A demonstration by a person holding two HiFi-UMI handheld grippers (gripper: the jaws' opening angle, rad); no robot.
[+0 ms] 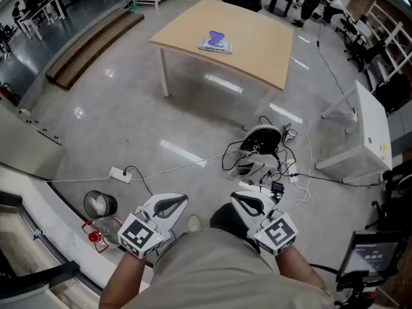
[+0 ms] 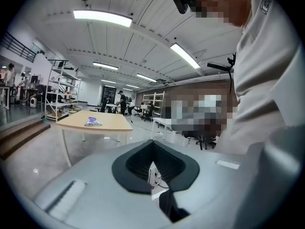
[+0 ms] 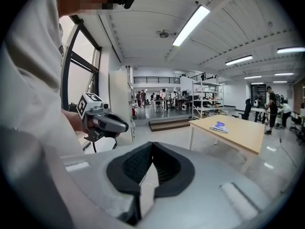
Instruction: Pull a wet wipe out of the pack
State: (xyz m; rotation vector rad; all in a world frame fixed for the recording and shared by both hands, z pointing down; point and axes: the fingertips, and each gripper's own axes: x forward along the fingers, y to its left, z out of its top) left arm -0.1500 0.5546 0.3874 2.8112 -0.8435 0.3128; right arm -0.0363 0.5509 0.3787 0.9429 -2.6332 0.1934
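Currently the left gripper (image 1: 175, 203) and right gripper (image 1: 243, 200) are closed, empty; the wipe pack (image 1: 215, 42) lies on the far table (image 1: 264, 60), so walk close first, then open 1 above it.

Wet wipe pack (image 1: 215, 42): one
Wooden worktop (image 1: 264, 44): one
Grippers: two, left gripper (image 1: 181, 202) and right gripper (image 1: 236, 199)
Power strip (image 1: 120, 174): one

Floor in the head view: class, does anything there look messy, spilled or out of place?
Yes. A heap of cables and gear lies loose on the open floor, and a cord trails from it to a power strip, which looks like a trip risk. Nothing looks spilled.
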